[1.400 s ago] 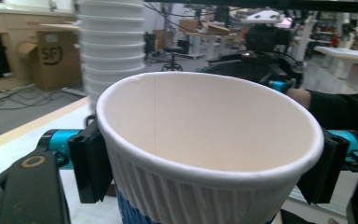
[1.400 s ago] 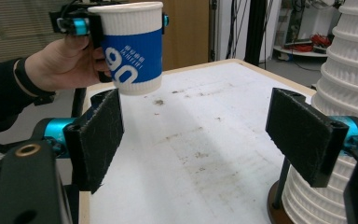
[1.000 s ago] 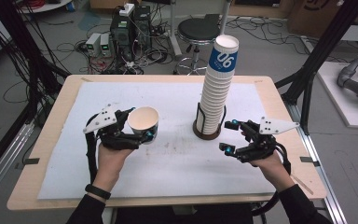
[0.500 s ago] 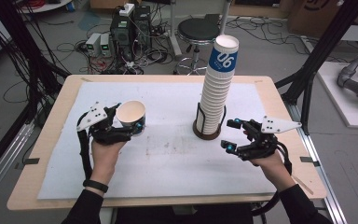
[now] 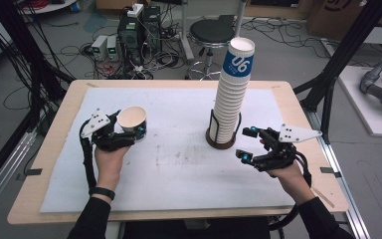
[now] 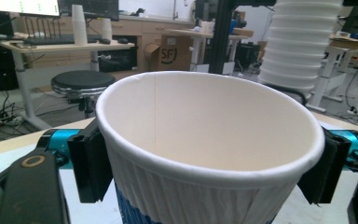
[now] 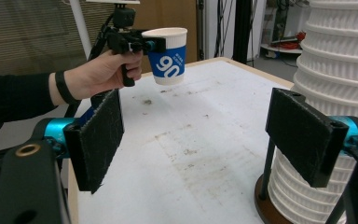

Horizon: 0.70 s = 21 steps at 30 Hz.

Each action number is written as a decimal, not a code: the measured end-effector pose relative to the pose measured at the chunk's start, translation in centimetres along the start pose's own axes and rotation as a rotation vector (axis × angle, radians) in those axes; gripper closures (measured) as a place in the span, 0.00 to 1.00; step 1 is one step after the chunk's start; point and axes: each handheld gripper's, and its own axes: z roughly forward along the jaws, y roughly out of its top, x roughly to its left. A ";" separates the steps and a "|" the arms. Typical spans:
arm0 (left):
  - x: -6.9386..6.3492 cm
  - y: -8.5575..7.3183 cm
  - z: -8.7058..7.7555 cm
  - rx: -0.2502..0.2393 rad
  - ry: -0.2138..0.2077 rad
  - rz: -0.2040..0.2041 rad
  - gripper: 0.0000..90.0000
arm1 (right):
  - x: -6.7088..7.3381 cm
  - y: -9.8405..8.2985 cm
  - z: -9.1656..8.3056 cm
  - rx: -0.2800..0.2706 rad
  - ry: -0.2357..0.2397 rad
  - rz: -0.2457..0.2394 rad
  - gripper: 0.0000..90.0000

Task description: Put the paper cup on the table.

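High view: your left gripper is gripping a single paper cup w/ its fingers on opposite sides of the cup wall, on the left part of the desk. The cup is sitting upright, mouth up, long axis roughly vertical, leaning a touch. Can't tell here whether its base is touching the white sheet. Your right gripper is hovering just right of the cup stack, fingers spread apart w/ nothing between them, pointing left toward the stack's lower part. The stack is standing upright in a dark round holder near desk centre, well apart from the held cup.

Left gripper view: the fingers are pressing on both sides of the cup just under the rim, about halfway closed. The open mouth is facing up & toward the camera, inside empty. Ribbed white wall w/ a blue band lower down. The stack is rising behind, at upper right.

Right gripper view: your fingers are standing wide apart, released, touching nothing; the right one is sitting in front of the stack, whether it's touching I can't tell. Farther off, your left hand is holding the left gripper level, w/ the cup clamped near its rim, upright and hanging clear above the desk.
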 end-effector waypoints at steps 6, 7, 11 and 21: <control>0.9 -1.0 0.3 -0.017 0.034 0.008 0.22 | 0.0 -0.1 0.1 0.007 0.001 0.006 0.22; 1.0 -1.2 0.4 -0.018 0.036 0.005 0.22 | 0.0 -0.2 0.1 0.008 0.000 0.004 0.22; 1.5 -1.9 0.7 0.001 0.053 0.009 0.22 | 0.0 -0.2 0.1 0.008 -0.002 0.005 0.22; 2.6 -3.1 1.7 0.057 0.095 -0.016 0.23 | -0.1 -0.3 0.1 0.010 -0.001 0.012 0.22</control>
